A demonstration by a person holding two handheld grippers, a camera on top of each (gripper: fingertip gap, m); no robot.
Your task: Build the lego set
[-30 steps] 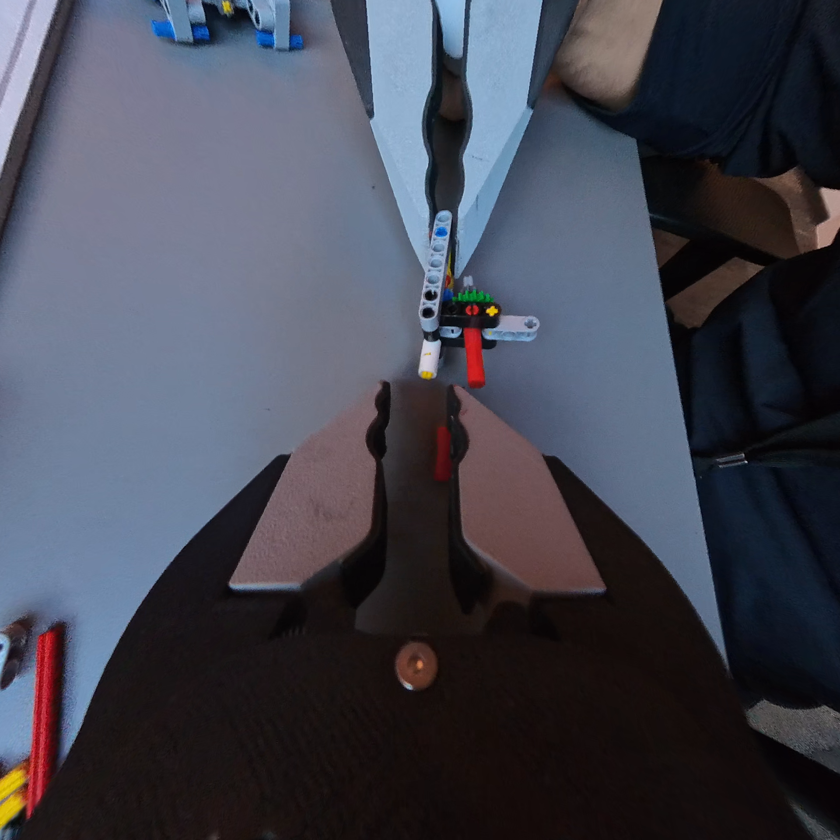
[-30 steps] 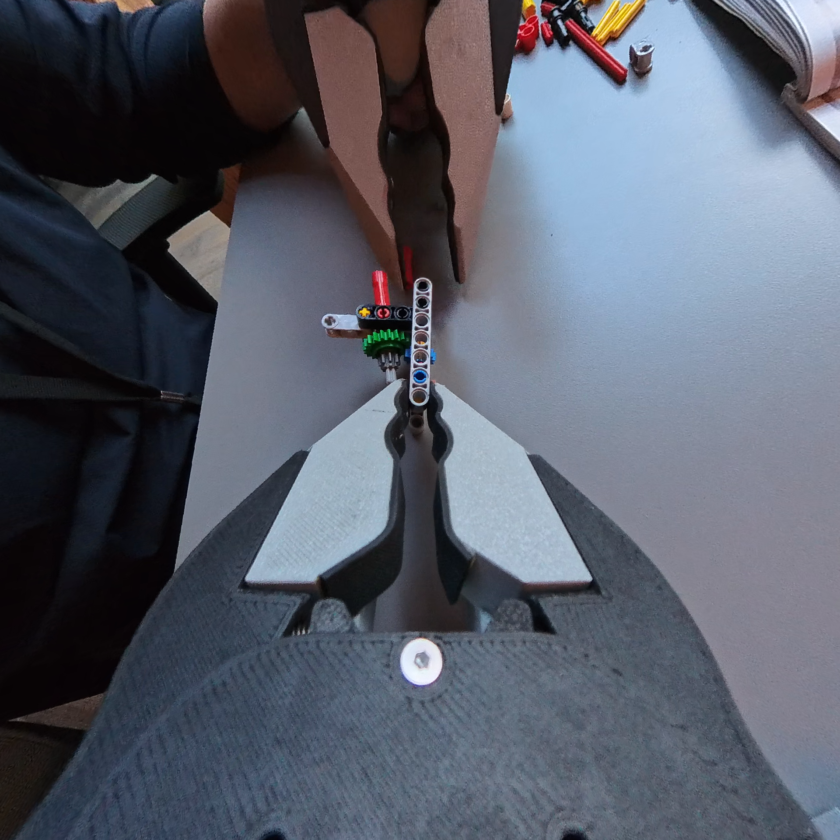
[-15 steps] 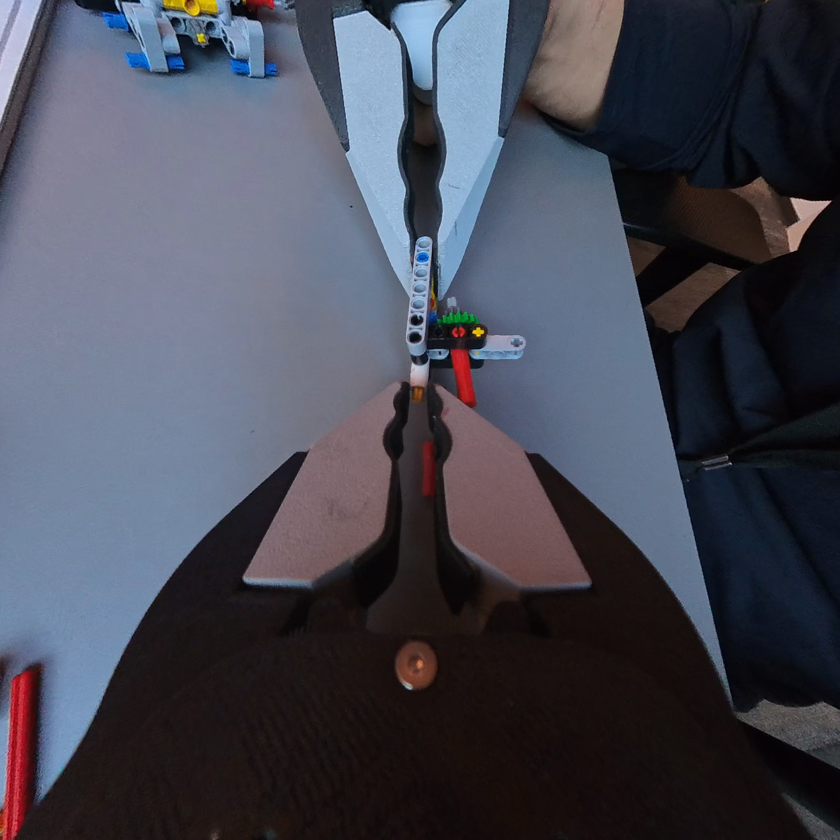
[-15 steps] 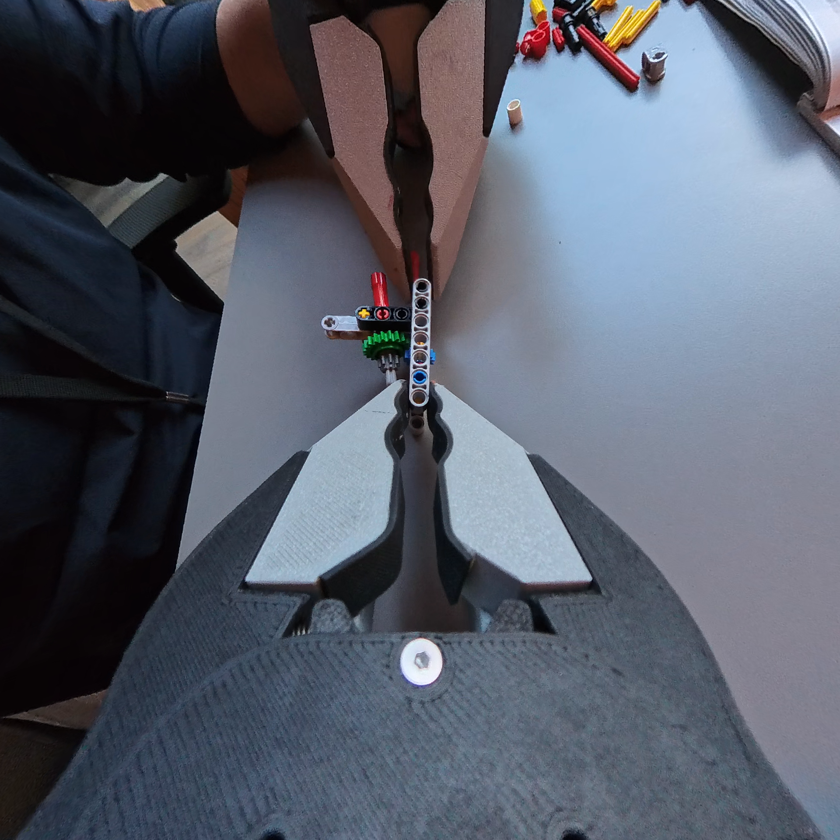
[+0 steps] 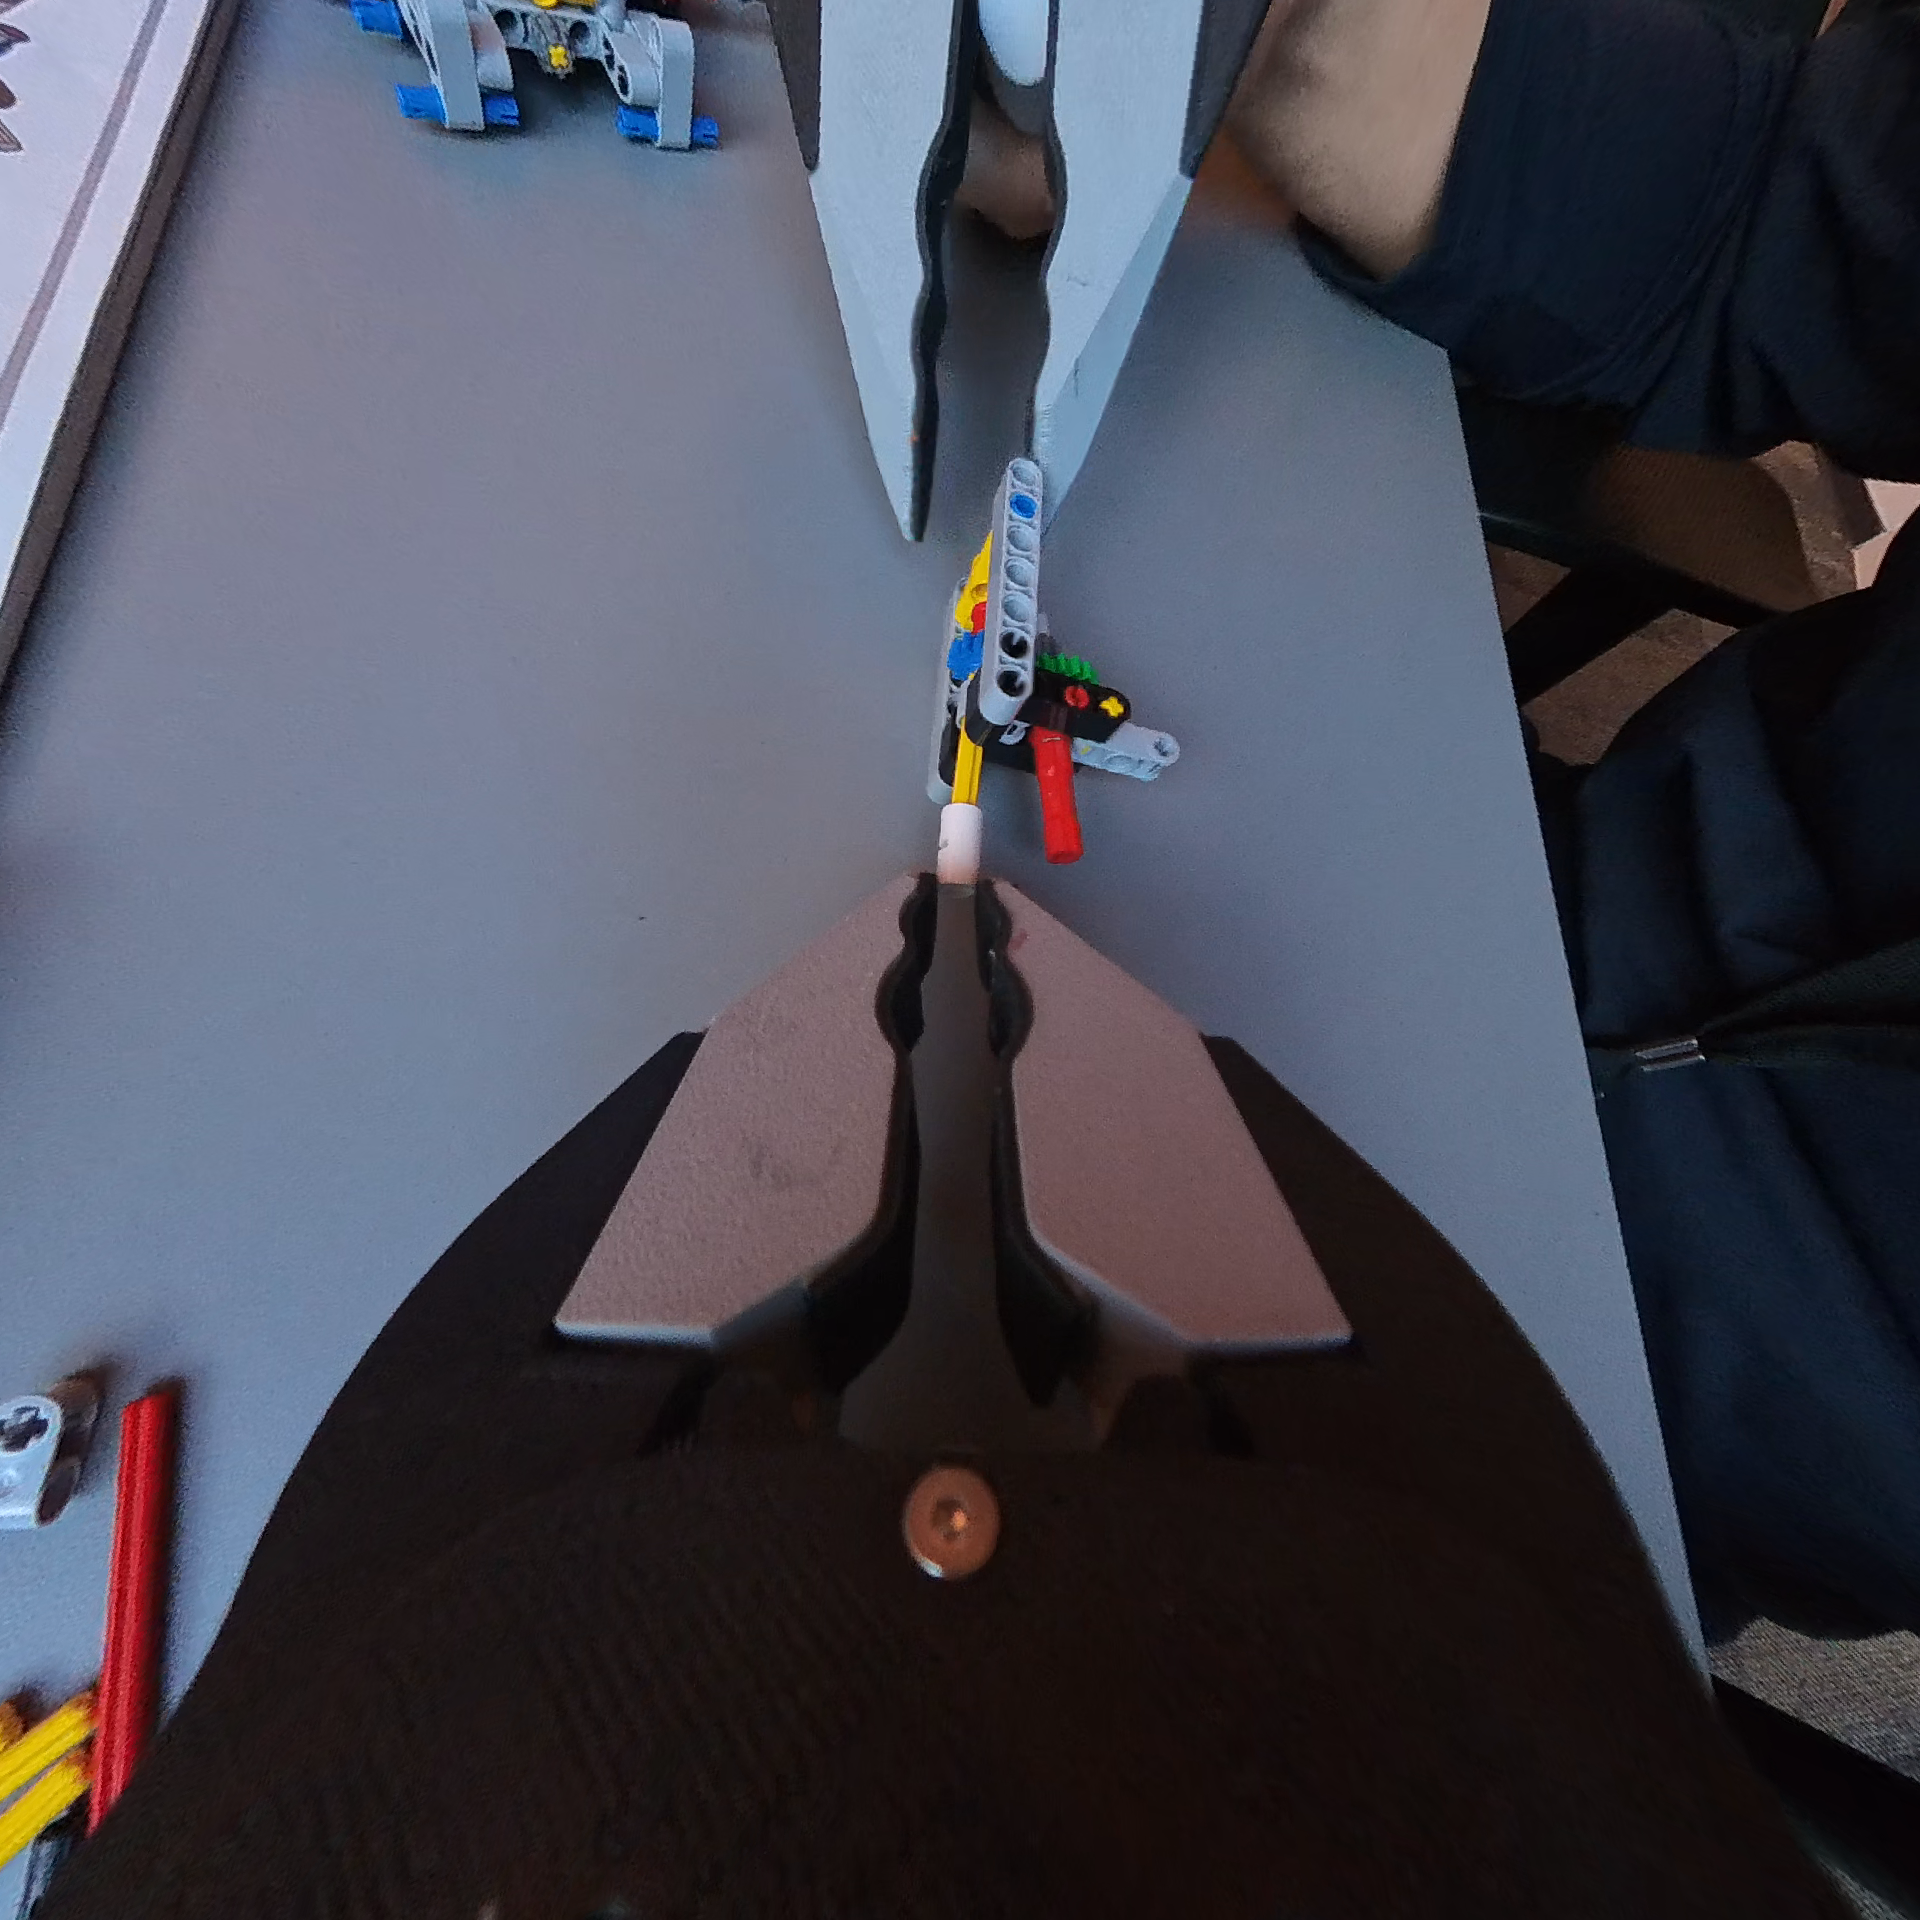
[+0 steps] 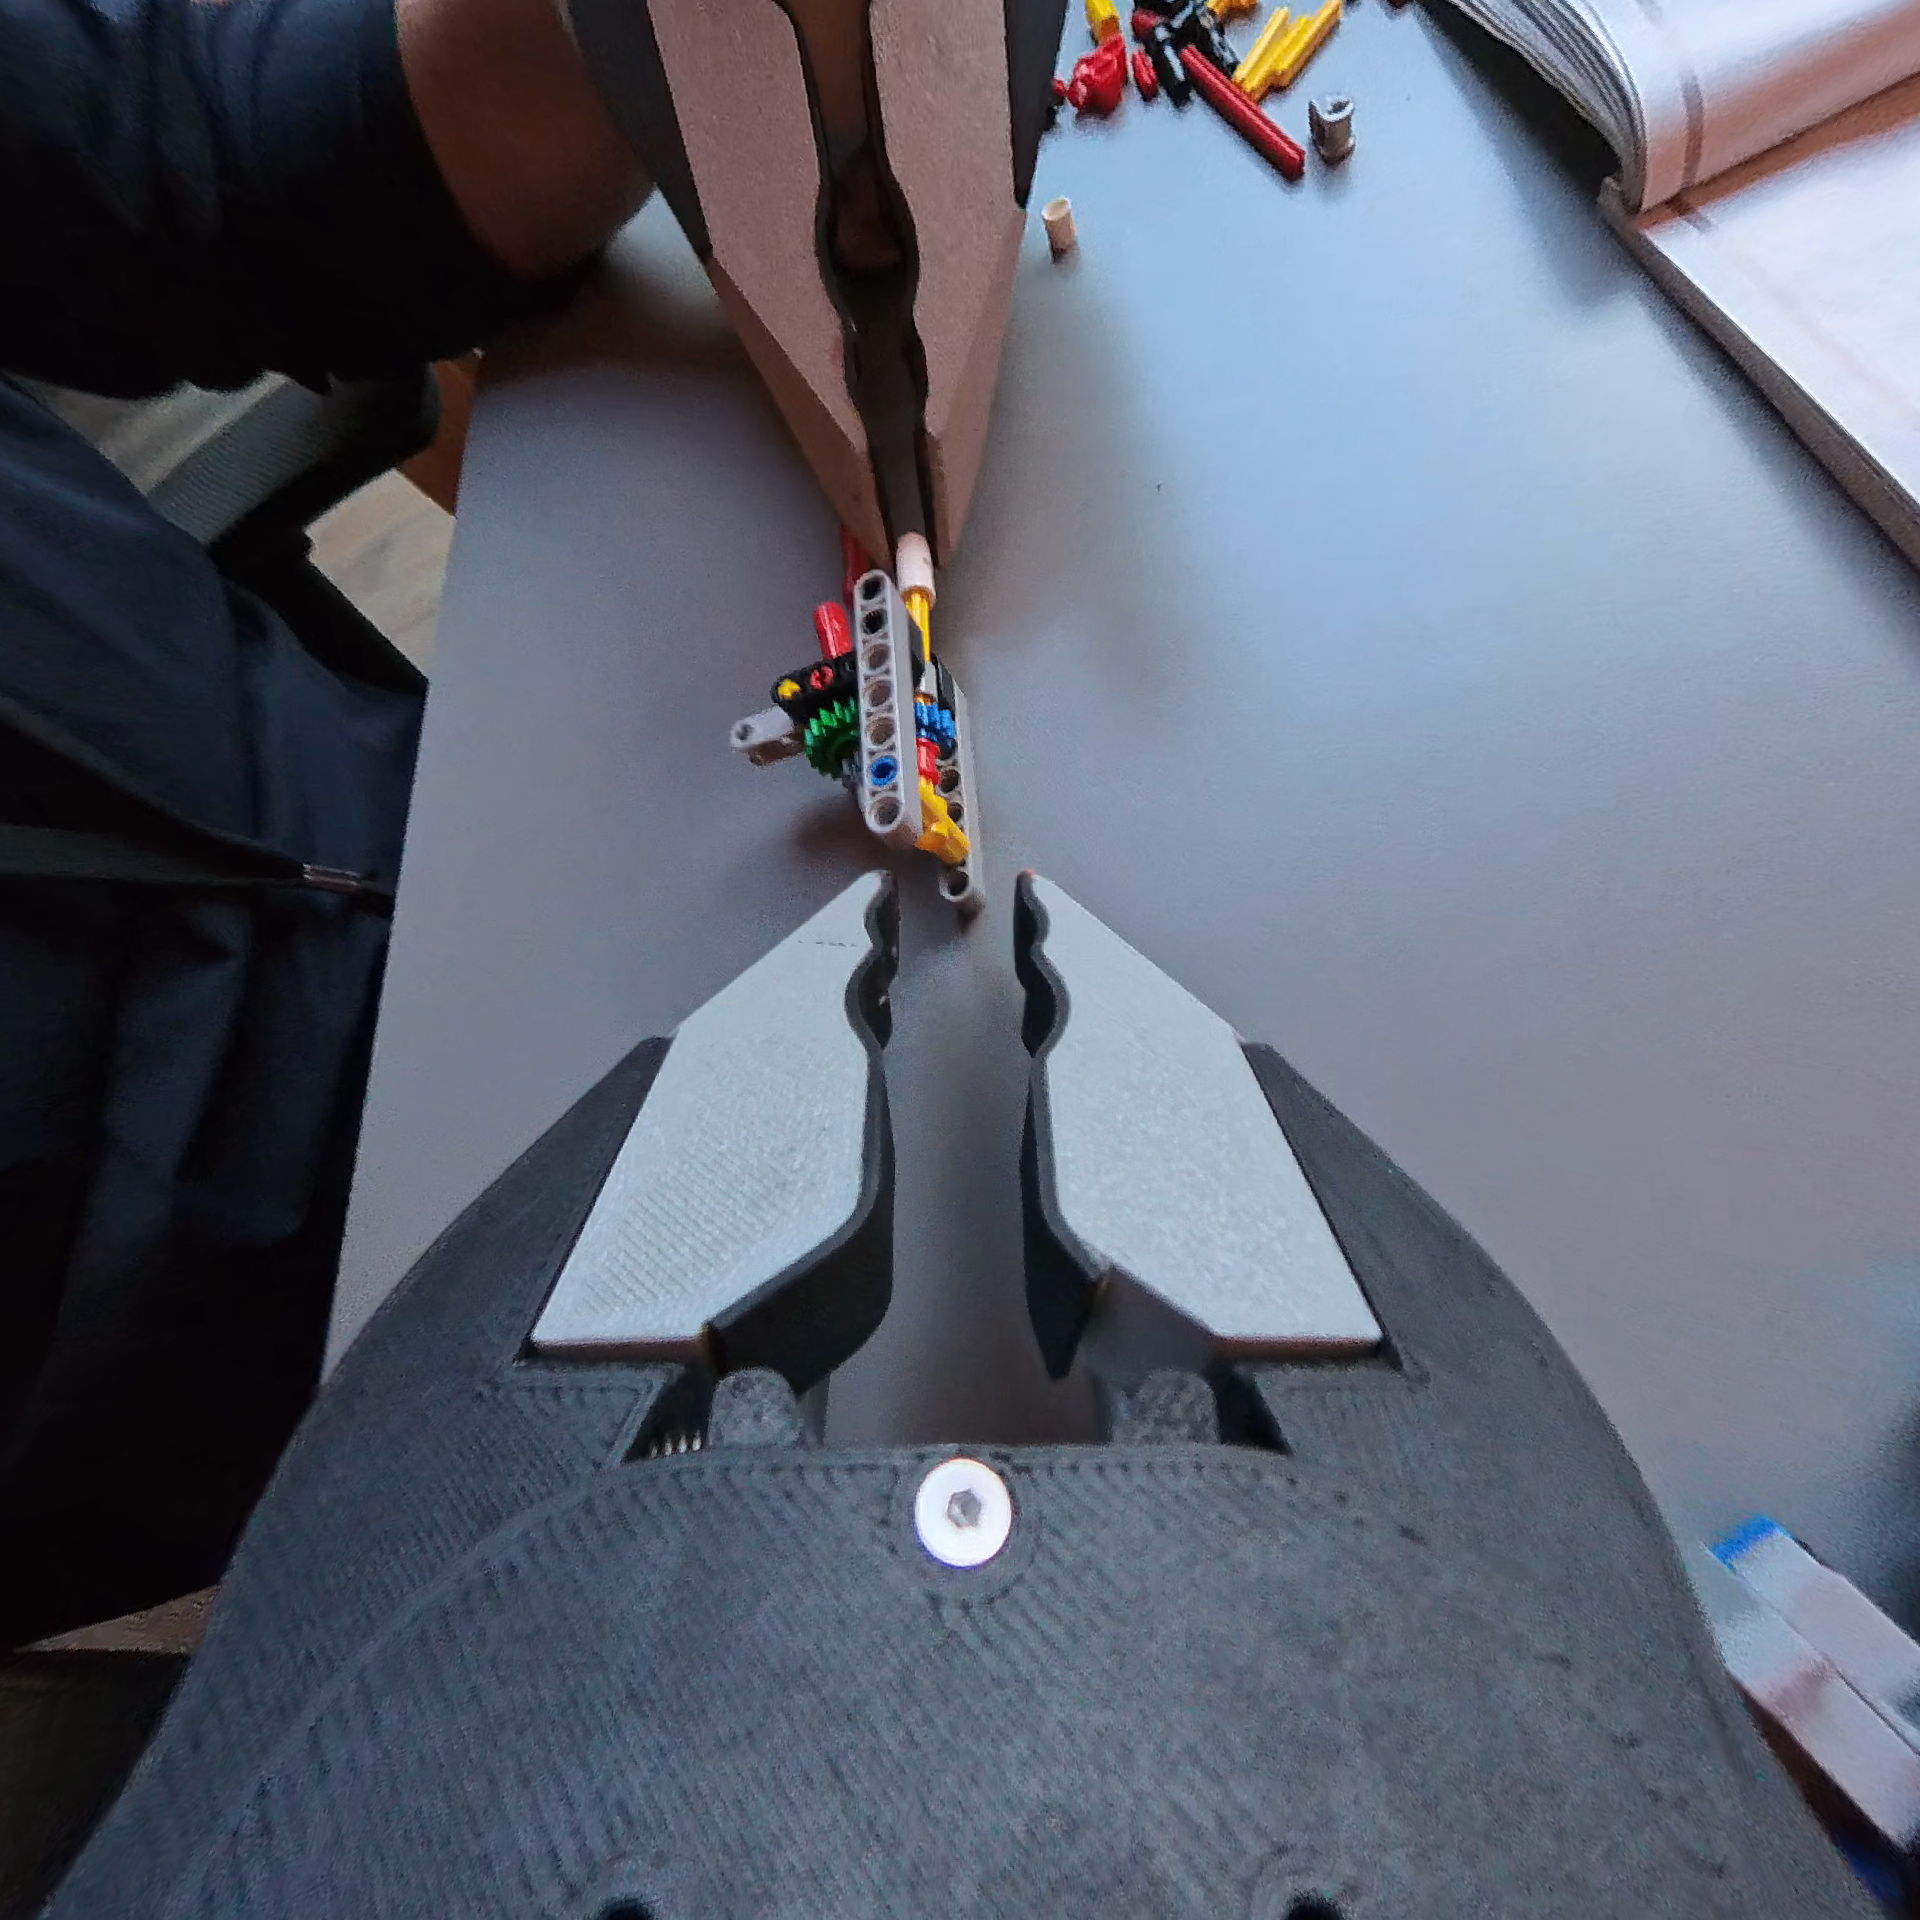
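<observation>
Left gripper (image 5: pixel 956 883) is clenched on the white bushing (image 5: pixel 958 844) at the end of a yellow axle (image 5: pixel 968 764); both fingertips are seen pressed on it. The axle runs into a small technic assembly (image 5: pixel 1013 665) w/ two grey holed beams, green gear, black beam, blue bits and a red axle (image 5: pixel 1055 795) sticking out, resting on the grey table (image 5: pixel 468 623).

Right gripper (image 6: pixel 956 894) is released, jaws apart, w/ the near end of the lower grey beam (image 6: pixel 961 883) sitting btwn the tips, not pressed.

Further out: loose red/yellow axles (image 6: pixel 1236 83), a tan bushing (image 6: pixel 1058 223), an open booklet (image 6: pixel 1766 156), and a bigger grey-blue build (image 5: pixel 551 62).
</observation>
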